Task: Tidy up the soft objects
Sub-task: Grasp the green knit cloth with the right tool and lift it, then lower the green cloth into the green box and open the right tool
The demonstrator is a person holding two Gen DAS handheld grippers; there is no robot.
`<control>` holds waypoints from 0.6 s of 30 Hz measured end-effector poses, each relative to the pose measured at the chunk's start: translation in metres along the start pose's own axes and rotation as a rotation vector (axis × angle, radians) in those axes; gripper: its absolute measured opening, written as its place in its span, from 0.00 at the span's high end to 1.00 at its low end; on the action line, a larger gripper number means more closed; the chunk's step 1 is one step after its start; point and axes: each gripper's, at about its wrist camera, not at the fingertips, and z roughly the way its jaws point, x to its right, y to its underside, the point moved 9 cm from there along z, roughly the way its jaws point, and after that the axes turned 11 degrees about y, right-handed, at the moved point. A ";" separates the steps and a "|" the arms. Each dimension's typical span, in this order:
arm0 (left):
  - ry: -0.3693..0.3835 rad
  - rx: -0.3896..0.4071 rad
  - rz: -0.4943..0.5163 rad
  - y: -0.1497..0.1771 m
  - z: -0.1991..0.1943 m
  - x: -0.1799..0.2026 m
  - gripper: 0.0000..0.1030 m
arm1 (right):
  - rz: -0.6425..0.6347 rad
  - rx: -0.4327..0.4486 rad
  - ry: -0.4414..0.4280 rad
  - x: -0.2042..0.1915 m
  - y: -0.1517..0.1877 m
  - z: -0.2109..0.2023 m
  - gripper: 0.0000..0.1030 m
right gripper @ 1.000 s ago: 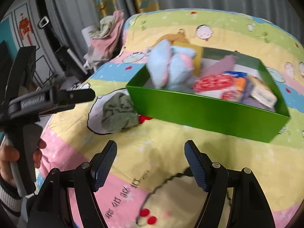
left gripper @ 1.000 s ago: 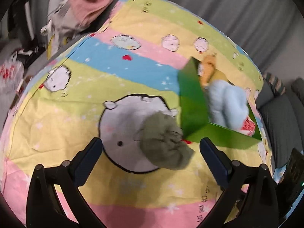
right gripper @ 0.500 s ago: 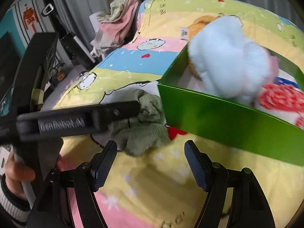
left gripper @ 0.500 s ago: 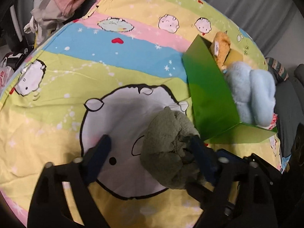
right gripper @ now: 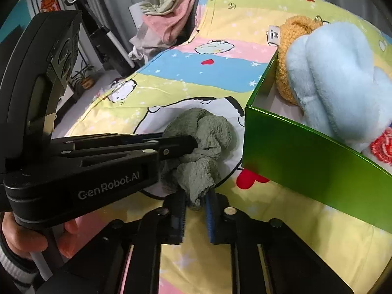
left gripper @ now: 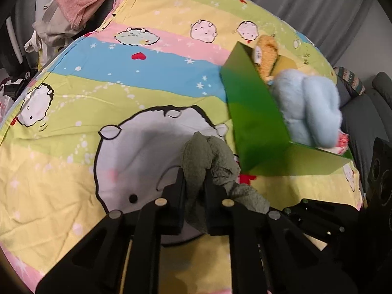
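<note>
A crumpled grey-green fleece cloth [left gripper: 208, 156] [right gripper: 205, 132] lies on the cartoon bedsheet beside the corner of a green box [left gripper: 254, 122] [right gripper: 313, 156]. My left gripper [left gripper: 194, 174] is shut on one fold of the cloth; in the right wrist view it reaches in from the left and pinches the cloth's middle [right gripper: 193, 144]. My right gripper [right gripper: 195, 199] is shut on the cloth's near hanging end. In the box sit a light-blue plush [right gripper: 338, 78] [left gripper: 308, 107] and an orange plush [right gripper: 291, 49] [left gripper: 267, 54].
The striped bedsheet [left gripper: 122, 78] covers the bed. A pile of pink and grey clothes [right gripper: 169, 22] [left gripper: 73, 7] lies past the bed's far corner. A hand [right gripper: 29, 240] holds the left gripper's handle. A red-and-white item [right gripper: 382, 147] sits in the box.
Both grippers came down onto the green cloth and shut on it: the left on its middle fold, the right on its near end. The cloth is now bunched between them.
</note>
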 end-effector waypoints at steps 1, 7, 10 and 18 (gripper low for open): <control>0.005 0.007 0.010 0.001 -0.005 0.005 0.90 | -0.002 0.006 0.002 0.000 0.000 -0.002 0.88; 0.042 0.057 0.074 0.003 -0.041 0.043 0.90 | -0.006 0.069 -0.015 0.001 0.002 -0.038 0.88; 0.053 0.078 0.123 0.001 -0.057 0.066 0.90 | -0.001 0.117 -0.022 0.005 0.005 -0.064 0.88; 0.080 0.116 0.227 -0.010 -0.070 0.126 0.89 | 0.046 0.235 0.003 0.034 0.000 -0.122 0.88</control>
